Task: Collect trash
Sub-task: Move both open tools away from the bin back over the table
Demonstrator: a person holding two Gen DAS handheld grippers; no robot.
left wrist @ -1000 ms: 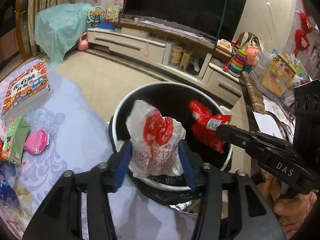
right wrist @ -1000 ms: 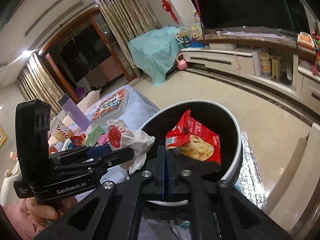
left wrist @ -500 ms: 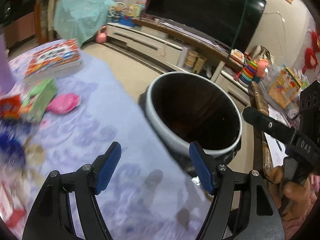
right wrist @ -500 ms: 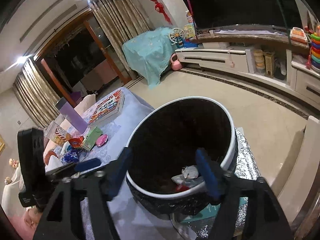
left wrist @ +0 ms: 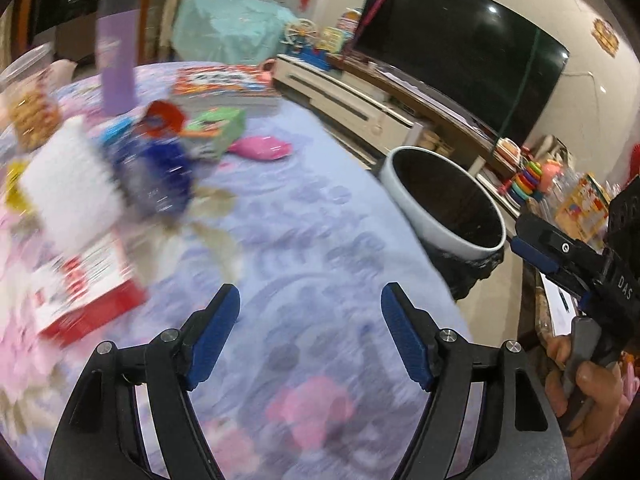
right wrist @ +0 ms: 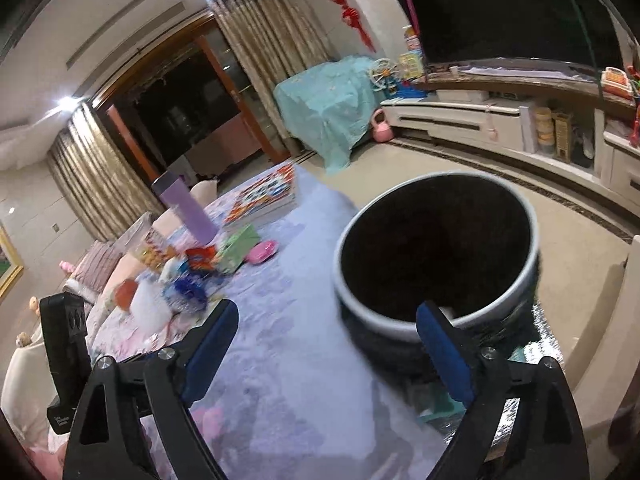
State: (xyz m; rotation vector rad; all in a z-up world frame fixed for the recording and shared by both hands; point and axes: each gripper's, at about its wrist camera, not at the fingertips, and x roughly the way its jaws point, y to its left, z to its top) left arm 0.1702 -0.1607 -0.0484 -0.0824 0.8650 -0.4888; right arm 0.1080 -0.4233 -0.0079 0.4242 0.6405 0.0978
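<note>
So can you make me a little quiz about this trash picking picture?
1. True or false: the left tongs hold a bag.
2. What colour is the rim of the bin? A) white B) green C) red
3. Fill in: the pink packet lies on the ____.

Key: 1 false, both tongs are opening with nothing between them; 2 A; 3 table.
</note>
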